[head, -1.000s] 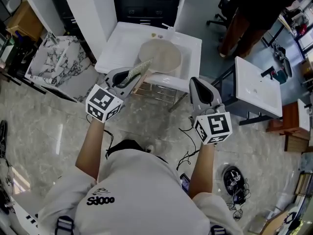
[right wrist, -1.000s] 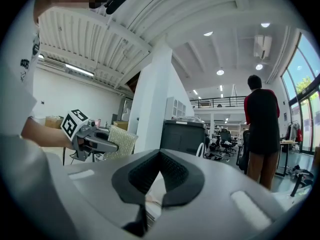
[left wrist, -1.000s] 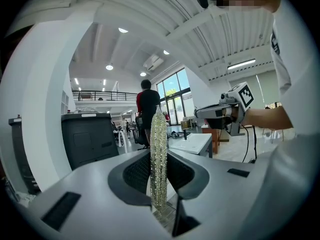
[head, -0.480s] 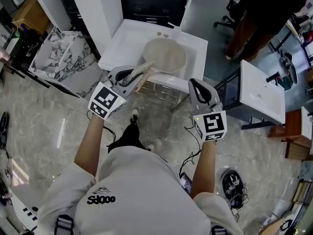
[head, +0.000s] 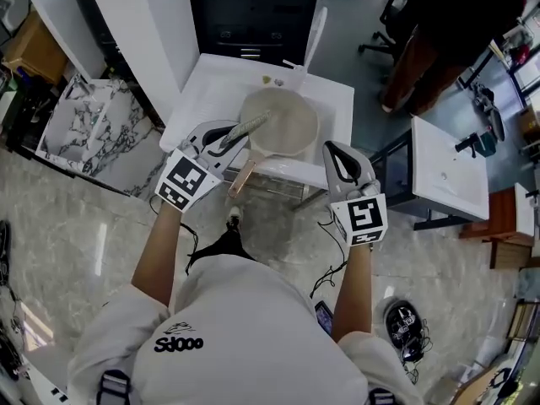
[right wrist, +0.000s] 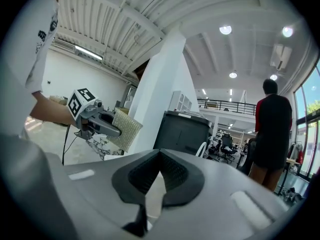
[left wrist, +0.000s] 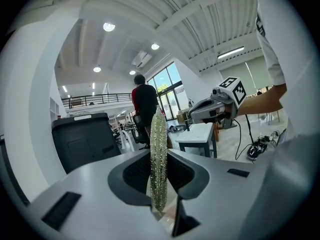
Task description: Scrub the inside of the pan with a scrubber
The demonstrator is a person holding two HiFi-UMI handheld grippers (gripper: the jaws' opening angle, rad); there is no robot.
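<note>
White tabletop point(head: 202, 91) over marbled floor point(head: 76, 226), bearing one beige pan point(head: 291, 125), its wooden handle point(head: 240, 177) reaching past the near edge. Left gripper point(head: 229, 135): jaws pinched on a flat glittery scrubber point(head: 247, 127), held edge-up beside the pan's near-left rim. Right gripper point(head: 337, 154): jaws pressed together, nothing between them, held off the tabletop's near right corner

I'm looking steeply down from overhead; the gripper cameras, peering along their own jaws, are each catching the opposite one: right gripper point(left wrist: 194, 118), left gripper point(right wrist: 116, 130).
</note>
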